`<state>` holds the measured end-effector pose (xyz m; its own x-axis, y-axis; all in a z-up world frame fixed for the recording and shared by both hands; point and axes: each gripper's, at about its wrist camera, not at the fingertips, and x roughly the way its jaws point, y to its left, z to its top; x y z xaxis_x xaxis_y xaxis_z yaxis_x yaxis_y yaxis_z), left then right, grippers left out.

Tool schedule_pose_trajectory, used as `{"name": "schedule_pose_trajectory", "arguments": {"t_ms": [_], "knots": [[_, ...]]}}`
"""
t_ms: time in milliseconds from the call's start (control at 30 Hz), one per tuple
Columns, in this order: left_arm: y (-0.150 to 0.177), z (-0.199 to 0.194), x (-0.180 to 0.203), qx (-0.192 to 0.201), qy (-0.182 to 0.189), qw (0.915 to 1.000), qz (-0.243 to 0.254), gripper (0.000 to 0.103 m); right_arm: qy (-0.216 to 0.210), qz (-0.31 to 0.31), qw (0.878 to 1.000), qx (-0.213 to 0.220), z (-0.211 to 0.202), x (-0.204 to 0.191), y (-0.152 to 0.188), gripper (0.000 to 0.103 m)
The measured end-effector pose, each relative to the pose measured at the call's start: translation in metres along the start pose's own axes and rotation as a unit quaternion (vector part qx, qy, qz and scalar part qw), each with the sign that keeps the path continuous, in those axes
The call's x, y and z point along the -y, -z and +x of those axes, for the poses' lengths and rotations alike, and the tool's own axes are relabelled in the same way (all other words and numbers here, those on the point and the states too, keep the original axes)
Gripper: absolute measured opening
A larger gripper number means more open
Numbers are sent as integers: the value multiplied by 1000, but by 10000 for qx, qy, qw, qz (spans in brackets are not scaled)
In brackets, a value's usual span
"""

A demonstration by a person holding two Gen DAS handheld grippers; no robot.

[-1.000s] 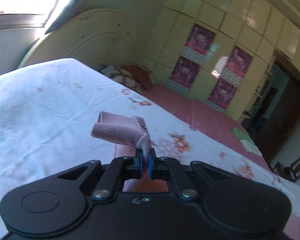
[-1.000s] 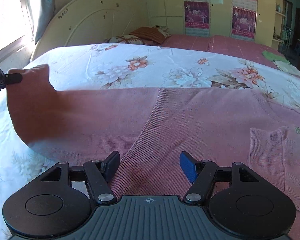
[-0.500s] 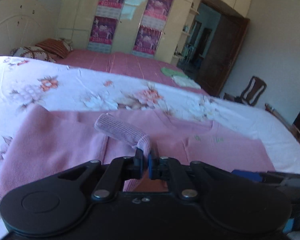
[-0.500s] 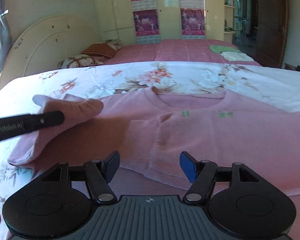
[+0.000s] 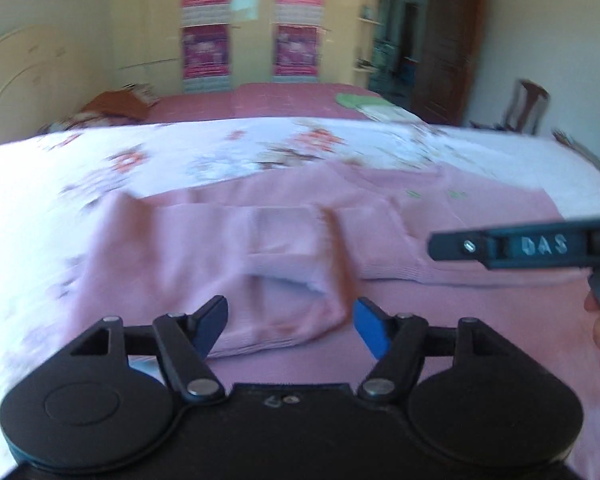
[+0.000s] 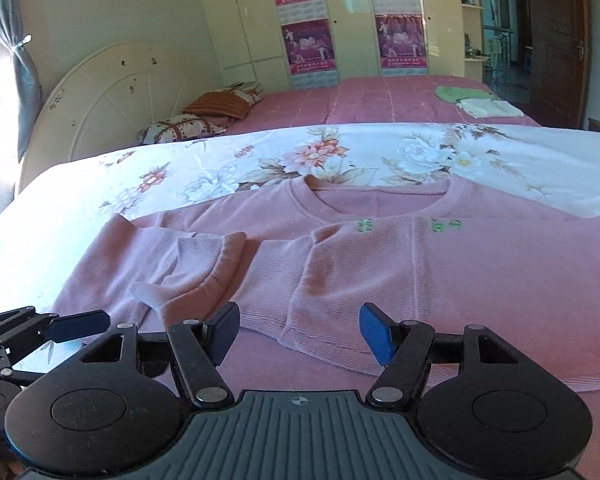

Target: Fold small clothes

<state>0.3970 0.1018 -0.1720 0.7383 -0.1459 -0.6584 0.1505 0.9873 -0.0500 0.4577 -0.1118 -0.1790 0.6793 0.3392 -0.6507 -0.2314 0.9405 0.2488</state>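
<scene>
Left claw (image 5: 290, 326) opening, sleeve cuff (image 5: 288, 256) just ahead (unheld); right claw (image 6: 300, 334) wide.

Ribbed knit sweater (image 6: 380, 264) — matt cotton bedsheet (image 6: 380, 156)

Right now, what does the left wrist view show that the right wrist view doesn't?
Only the left wrist view shows a wooden chair by the far wall. Only the right wrist view shows the tied-back curtain and the sweater's neckline. Both show the pink sweater on the floral sheet, its sleeve cuff folded inward, and the posters.
</scene>
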Motion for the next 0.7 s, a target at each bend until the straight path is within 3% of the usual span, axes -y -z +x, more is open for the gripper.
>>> {"name": "schedule_pose_trajectory", "arguments": {"t_ms": [133,167,300,433,467,500,533,633,700], "knots": [[-4,-1,-60,-46,-775,9925,-945,63,-302,-248,9992,-127,21,-31,1,67],[-5,3,-71,-136,-928,9896,-1093,57,-348,-351,9986,-169,28,-41,3,67],[-3,19,-94,-298,-1015,9846,-1392,53,-304,-795,9959,-294,54,-77,9,67],[2,34,-93,-353,-1003,9868,-1219,55,13,-1104,9932,-377,78,-98,13,66],[6,35,-92,-309,-1019,9878,-1138,55,133,-1158,9923,-425,85,-100,13,59],[6,35,-91,-293,-1022,9883,-1097,55,201,-1177,9916,-494,91,-100,13,31],[6,35,-92,-287,-1009,9885,-1086,55,282,-1144,9917,-519,94,-99,12,25],[6,33,-95,-287,-953,9881,-1172,56,244,-919,9943,-489,94,-91,8,24],[5,32,-95,-261,-957,9879,-1192,57,219,-872,9953,-345,86,-88,1,13]]}}
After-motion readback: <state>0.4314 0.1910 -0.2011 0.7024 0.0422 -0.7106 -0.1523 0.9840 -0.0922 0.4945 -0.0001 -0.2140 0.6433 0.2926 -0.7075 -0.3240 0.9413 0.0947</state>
